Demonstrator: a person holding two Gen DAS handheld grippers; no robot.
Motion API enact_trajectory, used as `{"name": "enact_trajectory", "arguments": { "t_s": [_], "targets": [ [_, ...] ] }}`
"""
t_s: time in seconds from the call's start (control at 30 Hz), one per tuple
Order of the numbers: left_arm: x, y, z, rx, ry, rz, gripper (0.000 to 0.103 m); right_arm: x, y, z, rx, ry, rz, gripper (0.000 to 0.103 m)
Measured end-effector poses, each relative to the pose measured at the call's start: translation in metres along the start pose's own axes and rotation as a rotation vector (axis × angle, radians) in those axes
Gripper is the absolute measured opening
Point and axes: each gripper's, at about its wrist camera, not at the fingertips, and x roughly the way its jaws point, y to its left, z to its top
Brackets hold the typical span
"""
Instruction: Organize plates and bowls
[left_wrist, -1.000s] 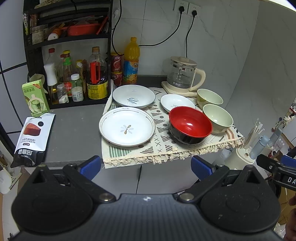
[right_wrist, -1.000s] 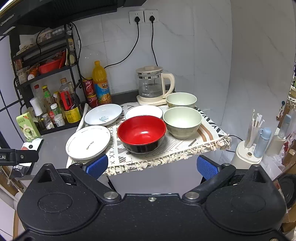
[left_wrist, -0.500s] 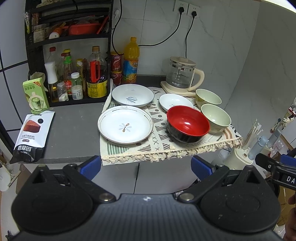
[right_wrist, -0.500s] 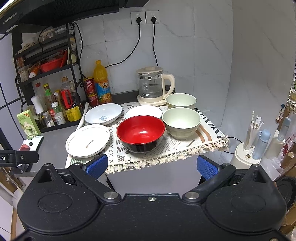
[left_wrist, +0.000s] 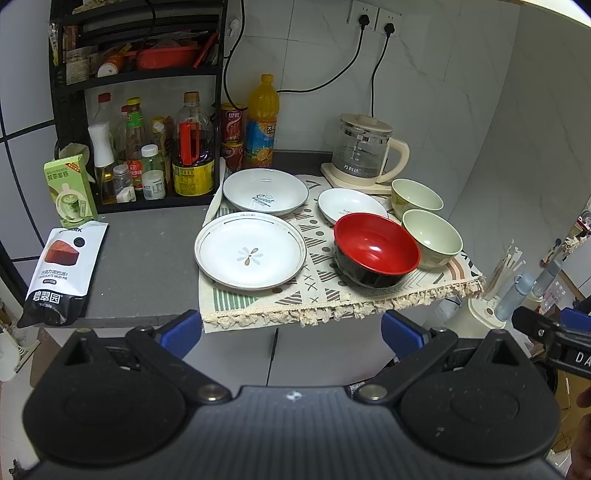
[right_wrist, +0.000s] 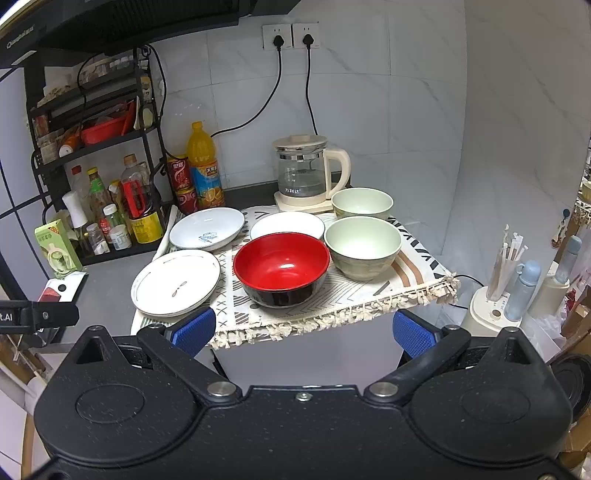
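Note:
On a patterned cloth (left_wrist: 321, 295) (right_wrist: 417, 273) lie a flower plate (left_wrist: 251, 251) (right_wrist: 176, 282), a deeper white plate (left_wrist: 265, 191) (right_wrist: 207, 228), a small white plate (left_wrist: 351, 206) (right_wrist: 287, 226), a red and black bowl (left_wrist: 376, 251) (right_wrist: 281, 266) and two pale green bowls, near (left_wrist: 432, 236) (right_wrist: 362, 245) and far (left_wrist: 416, 197) (right_wrist: 362, 204). My left gripper (left_wrist: 291, 332) and right gripper (right_wrist: 303, 330) are open and empty, in front of the counter edge, touching nothing.
A glass kettle (left_wrist: 364, 151) (right_wrist: 306, 170) stands behind the bowls. Bottles and cans fill a black rack (left_wrist: 147, 147) (right_wrist: 110, 192) at the back left. A snack bag (left_wrist: 62, 273) and a green carton (left_wrist: 70, 192) sit on the grey counter (left_wrist: 147, 258). A straw holder (right_wrist: 495, 295) stands to the right.
Both grippers have drawn back a little from the counter and risen slightly. No dish has moved and both grippers stay open.

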Motion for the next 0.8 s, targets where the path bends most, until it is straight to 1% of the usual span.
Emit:
{"name": "enact_trajectory", "arguments": {
  "t_s": [0.37, 0.7, 0.8],
  "targets": [
    [0.022, 0.002, 0.011, 0.015, 0.017, -0.011, 0.102, 0.013, 0.000, 0.006, 0.024, 0.019, 0.000, 0.103],
    [0.046, 0.009, 0.023, 0.007, 0.035, -0.027, 0.102, 0.036, 0.002, 0.013, 0.027, 0.038, -0.006, 0.103],
    [0.055, 0.009, 0.028, 0.022, 0.038, -0.037, 0.102, 0.046, 0.004, 0.017, 0.031, 0.047, -0.009, 0.103]
  ]
}}
